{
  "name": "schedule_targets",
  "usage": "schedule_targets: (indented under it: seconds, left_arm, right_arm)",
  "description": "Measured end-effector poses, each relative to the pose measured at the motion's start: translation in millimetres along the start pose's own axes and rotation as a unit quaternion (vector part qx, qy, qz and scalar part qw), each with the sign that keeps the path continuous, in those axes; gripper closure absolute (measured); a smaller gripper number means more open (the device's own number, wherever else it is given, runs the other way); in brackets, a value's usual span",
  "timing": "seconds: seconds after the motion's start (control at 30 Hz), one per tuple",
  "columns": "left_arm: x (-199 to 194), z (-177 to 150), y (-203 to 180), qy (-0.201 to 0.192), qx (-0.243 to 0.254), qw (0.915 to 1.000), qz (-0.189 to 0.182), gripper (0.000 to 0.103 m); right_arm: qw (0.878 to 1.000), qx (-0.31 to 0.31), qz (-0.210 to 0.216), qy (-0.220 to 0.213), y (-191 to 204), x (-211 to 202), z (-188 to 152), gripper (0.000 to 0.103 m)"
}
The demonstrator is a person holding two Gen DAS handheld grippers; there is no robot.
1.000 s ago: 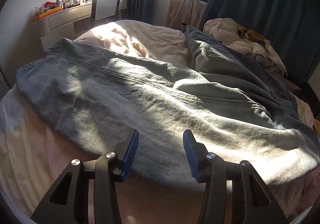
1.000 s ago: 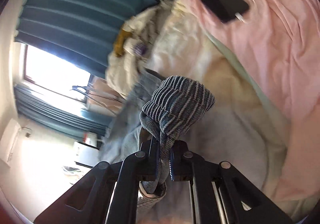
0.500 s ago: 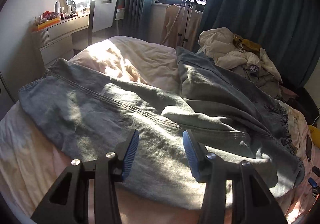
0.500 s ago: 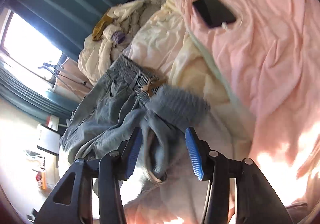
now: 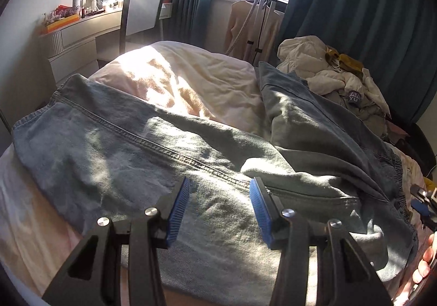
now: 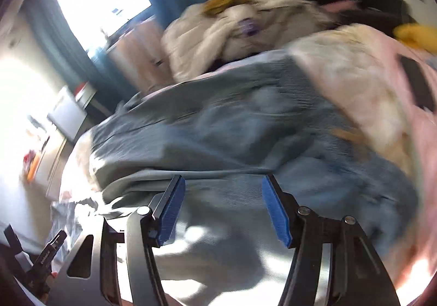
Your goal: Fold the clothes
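Jeans [image 5: 169,158] spread across bed [image 5: 191,79], legs apart. Left gripper [image 5: 218,205] wide, empty, above jeans. Right gripper [image 6: 222,206] wide, empty, over waistband end; view blurred.

Bed [image 5: 191,79] with cream-pink cover, sunlit at the far left. Grey-blue denim trousers [image 5: 153,147] lie spread across it; a heap of pale clothes [image 5: 322,71] occupies the far right.

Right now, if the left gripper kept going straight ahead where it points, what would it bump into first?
Most likely the jeans. The open left gripper points along the denim spread on the bed, nothing between. Depth is unclear.
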State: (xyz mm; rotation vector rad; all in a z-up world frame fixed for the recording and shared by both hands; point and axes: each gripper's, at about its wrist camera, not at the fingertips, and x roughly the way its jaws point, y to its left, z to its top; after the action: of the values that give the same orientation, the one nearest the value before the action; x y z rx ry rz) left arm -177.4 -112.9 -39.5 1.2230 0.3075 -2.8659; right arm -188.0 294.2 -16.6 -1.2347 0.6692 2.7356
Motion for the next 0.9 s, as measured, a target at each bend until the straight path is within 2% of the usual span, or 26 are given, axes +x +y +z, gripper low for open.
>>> schedule_targets:
  seconds: [0.13, 0.2, 0.27, 0.33, 0.43, 0.53, 0.6, 0.7, 0.77, 0.83, 0.9]
  left_arm:
    - [2, 5, 19, -0.017, -0.033, 0.9993, 0.001, 0.056]
    - [3, 3, 30, -0.018, -0.053, 0.9984, -0.013, 0.056]
    - [3, -1, 37, -0.016, -0.048, 0.9986, -0.017, 0.056]
    - [4, -3, 44, -0.02, -0.046, 0.9987, -0.007, 0.056]
    - [10, -3, 56, -0.021, -0.055, 0.9983, 0.008, 0.056]
    - [16, -5, 72, -0.026, -0.079, 0.9965, -0.006, 0.056]
    - [21, -5, 79, -0.03, -0.086, 0.9958, 0.011, 0.056]
    - [31, -6, 85, -0.019, -0.106, 0.9942, -0.003, 0.056]
    - [35, -6, 85, -0.012, -0.114, 0.9932, -0.022, 0.056]
    - [35, -7, 80, -0.012, -0.109, 0.9937, -0.023, 0.056]
    - [34, -8, 74, -0.012, -0.101, 0.9945, -0.023, 0.056]
  right_arm:
    - [0.993, -0.092, 0.071, 0.02, 102, 60, 5, 0.044]
    - [0.987, -0.133, 0.085, 0.028, 150, 90, 4, 0.044]
    - [0.982, -0.166, 0.085, 0.036, 193, 118, 4, 0.044]
    - [0.978, -0.2, 0.057, 0.027, 226, 142, 2, 0.043]
    - [0.969, -0.247, 0.009, 0.025, 259, 177, -6, 0.03]
    - [0.952, -0.298, -0.054, 0.046, 276, 209, -19, 0.03]
    - [0.943, -0.319, -0.08, 0.052, 277, 220, -25, 0.033]
    - [0.939, -0.33, -0.09, 0.045, 270, 213, -24, 0.058]
    - [0.94, -0.326, -0.087, 0.046, 264, 200, -18, 0.085]
    - [0.949, -0.303, -0.07, 0.043, 255, 180, -8, 0.092]
    - [0.96, -0.273, -0.047, 0.03, 244, 151, 7, 0.094]
